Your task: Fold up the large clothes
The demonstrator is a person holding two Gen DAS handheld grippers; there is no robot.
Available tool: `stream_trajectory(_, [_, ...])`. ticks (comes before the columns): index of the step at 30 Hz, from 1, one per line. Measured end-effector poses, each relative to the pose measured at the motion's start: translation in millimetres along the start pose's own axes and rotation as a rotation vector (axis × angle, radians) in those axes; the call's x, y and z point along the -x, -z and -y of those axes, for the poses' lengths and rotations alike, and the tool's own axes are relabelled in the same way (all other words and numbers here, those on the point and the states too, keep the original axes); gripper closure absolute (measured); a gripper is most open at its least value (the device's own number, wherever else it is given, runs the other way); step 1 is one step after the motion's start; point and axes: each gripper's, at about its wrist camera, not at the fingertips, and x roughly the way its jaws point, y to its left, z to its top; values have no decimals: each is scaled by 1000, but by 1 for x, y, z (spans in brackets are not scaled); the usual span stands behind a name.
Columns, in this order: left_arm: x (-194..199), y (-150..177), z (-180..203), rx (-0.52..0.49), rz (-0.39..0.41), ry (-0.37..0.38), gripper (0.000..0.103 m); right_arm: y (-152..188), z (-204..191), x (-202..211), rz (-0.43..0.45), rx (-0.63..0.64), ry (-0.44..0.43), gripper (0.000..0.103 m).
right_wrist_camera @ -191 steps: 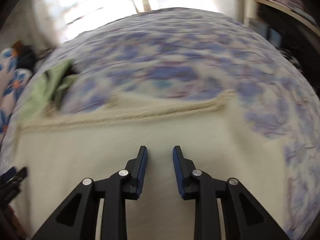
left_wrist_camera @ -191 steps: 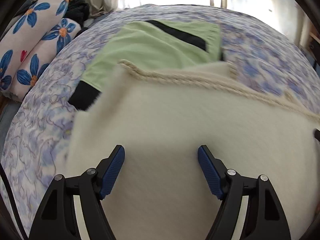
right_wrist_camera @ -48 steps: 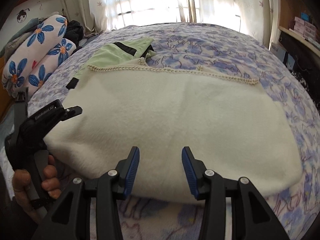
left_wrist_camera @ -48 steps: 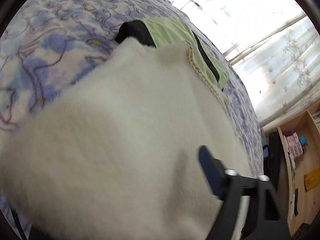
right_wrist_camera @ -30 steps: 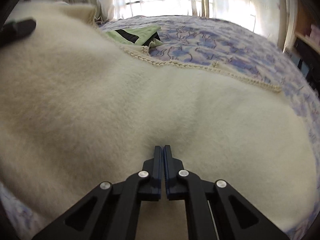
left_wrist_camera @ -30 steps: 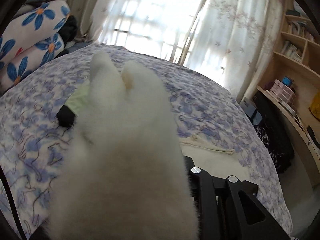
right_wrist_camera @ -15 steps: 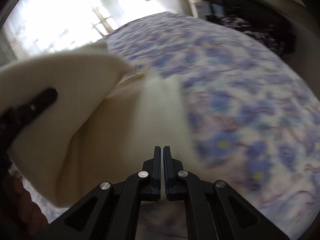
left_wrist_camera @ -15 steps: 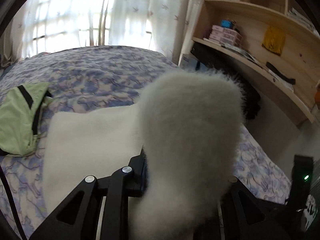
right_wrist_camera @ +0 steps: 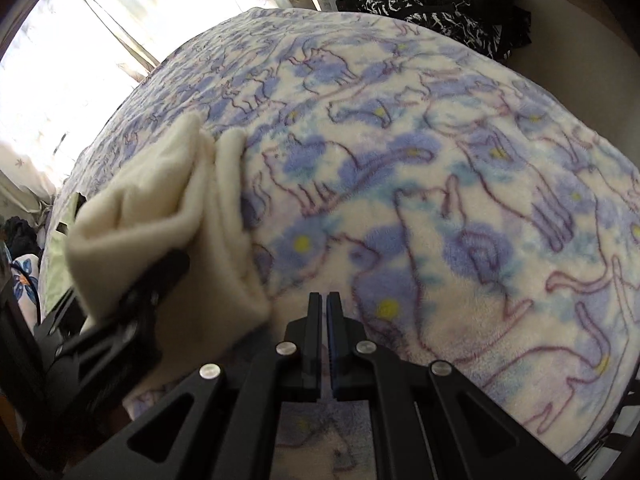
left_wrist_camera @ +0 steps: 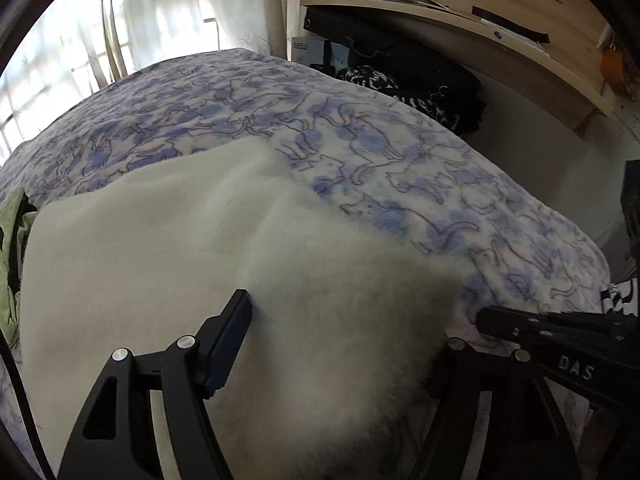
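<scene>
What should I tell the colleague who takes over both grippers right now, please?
Left gripper: open, its fingers on either side of the cream garment's near corner.
Right gripper: shut on nothing, over the bare bedspread, just to the right of the garment.
The cream garment lies on the bed, doubled over; in the right wrist view its layered edges show stacked. A green garment lies at its far left.
Done: one fold laid down.
Left: probably square up the edges, fold again if needed, then likely the green garment.
</scene>
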Motion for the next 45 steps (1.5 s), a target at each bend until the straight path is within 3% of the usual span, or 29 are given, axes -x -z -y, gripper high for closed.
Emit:
stream_trajectory(4, [42,-7,-6,27,2,36,31,-19,-5,17,13,14,-28,95])
stream_trajectory(8, [91,-5,-33,119,15,-3,23,-44,-23,40,21,43,-109,69])
stream_trajectory(10, [106,-2,-61,205,2,-40,21,-53,-37,47,8,66,-162,65])
stream_trajectory(14, [101,11,-119,350,-71,-161,21,-67,-69,40,-74,132,-250,65])
stream_trajectory(17, [84,29,-161,457,-145,-197,21,-71,-92,17,-180,155,-285,65])
stream_trajectory(21, [69,42,-190,532,-161,-184,21,-69,-107,-26,-305,166,-222,65])
stream_trajectory(25, [54,45,-203,573,-173,-87,20,-73,-102,-61,-362,96,-228,65])
stream_trajectory(27, [45,42,-207,583,-181,-53,19,-75,-101,-68,-346,95,-256,78])
stream_trajectory(30, [41,37,-206,571,-185,-50,20,-77,-103,-63,-312,131,-268,84])
stream_trajectory(34, [50,29,-198,542,-153,-33,21,-86,-102,-14,-178,194,-364,86])
stream_trajectory(36, [51,28,-188,512,-137,-36,21,-81,-97,0,-133,213,-366,86])
stream_trajectory(38, [47,31,-177,468,-145,-73,21,-67,-84,-14,-139,231,-315,86])
stream_trajectory(40, [40,34,-163,398,-143,-132,20,-48,-72,-47,-199,239,-253,84])
stream_trajectory(42, [37,35,-149,310,-146,-199,19,-38,-64,-60,-174,250,-265,84])
stream_trajectory(45, [39,33,-146,295,-151,-206,18,-41,-70,-50,-169,248,-258,78])
